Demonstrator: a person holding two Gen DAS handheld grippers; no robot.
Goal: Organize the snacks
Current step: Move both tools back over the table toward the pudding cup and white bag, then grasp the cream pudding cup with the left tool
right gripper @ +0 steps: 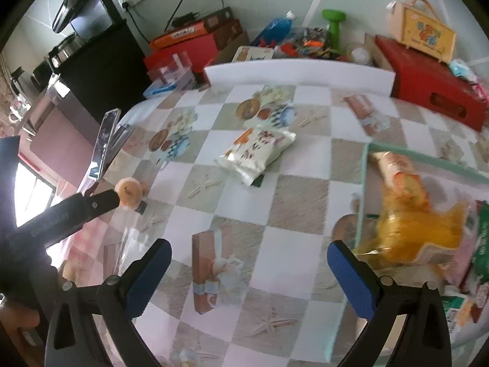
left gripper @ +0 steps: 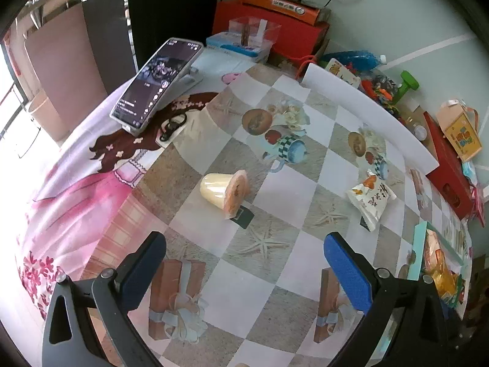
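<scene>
Left wrist view is showing both the left gripper (left gripper: 244,270) and right gripper (right gripper: 249,275) released, gripping nothing. Jelly cup (left gripper: 224,190), lying tipped left of the snack bag (left gripper: 369,197), is risking rolling away if one finger nudges it.

Daylight from the window (left gripper: 12,104) overexposed the left edge; fisheye bent the borders, and the right wrist view was motion-blurred.

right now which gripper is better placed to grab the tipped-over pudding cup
Left. The pudding cup lies just ahead of the open left gripper, nearly centred between its fingers. For the right gripper, the cup sits far off to its left.
</scene>
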